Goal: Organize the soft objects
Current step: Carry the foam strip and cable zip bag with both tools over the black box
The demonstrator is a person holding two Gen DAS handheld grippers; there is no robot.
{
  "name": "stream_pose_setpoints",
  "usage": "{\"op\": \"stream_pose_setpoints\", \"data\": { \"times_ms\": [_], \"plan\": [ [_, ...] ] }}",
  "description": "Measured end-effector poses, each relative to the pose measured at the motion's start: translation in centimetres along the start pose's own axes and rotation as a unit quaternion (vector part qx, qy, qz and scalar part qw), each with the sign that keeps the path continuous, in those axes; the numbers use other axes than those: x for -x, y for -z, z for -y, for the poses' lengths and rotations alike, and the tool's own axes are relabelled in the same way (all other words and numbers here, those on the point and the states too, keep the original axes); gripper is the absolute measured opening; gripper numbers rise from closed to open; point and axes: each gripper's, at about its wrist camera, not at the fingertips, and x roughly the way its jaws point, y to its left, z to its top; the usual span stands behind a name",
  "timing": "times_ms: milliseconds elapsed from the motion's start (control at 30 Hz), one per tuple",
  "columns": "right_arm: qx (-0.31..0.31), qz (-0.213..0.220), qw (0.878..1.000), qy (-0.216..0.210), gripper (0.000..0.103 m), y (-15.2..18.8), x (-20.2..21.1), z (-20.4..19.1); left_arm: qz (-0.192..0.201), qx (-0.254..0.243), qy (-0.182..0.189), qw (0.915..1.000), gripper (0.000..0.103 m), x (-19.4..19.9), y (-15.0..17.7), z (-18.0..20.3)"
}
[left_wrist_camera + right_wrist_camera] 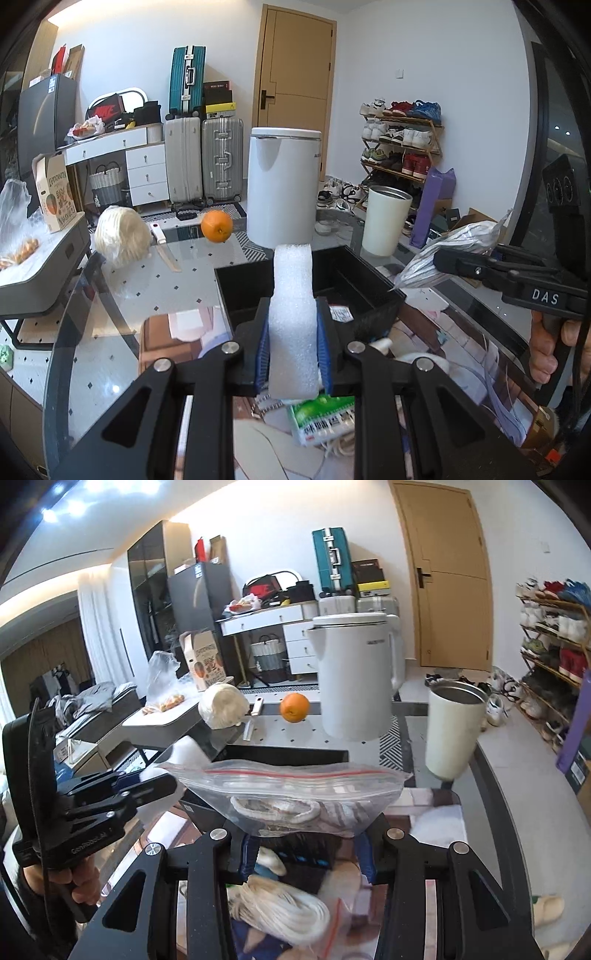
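Observation:
My left gripper (293, 332) is shut on an upright white foam block (291, 291), which its blue pads squeeze just in front of a black bin (369, 280). My right gripper (306, 836) is shut on the bottom of a clear zip bag (295, 794) with a red seal and pale cord inside, held above the table. In the left wrist view the right gripper (461, 264) shows at the right edge with the zip bag (454, 243) over the bin's right side. The right wrist view shows the left gripper (147, 786) with the foam block (188, 749) at the left.
On the glass table behind the black bin (280, 755) stand a white kettle (282, 188) and a cream cup (386, 221). An orange (217, 226), a white yarn ball (122, 236) and a knife (164, 247) lie at the back left. A white rope coil (280, 912) lies near me.

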Motion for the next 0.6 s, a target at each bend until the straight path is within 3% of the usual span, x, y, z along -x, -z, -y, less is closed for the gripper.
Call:
{"op": "stream_pose_setpoints", "data": {
  "times_ms": [600],
  "plan": [
    [0.024, -0.039, 0.999, -0.011, 0.043, -2.0, -6.1, -0.9, -0.029, -0.025, 0.009, 0.9992, 0.02, -5.4, -1.9, -0.7]
  ]
}}
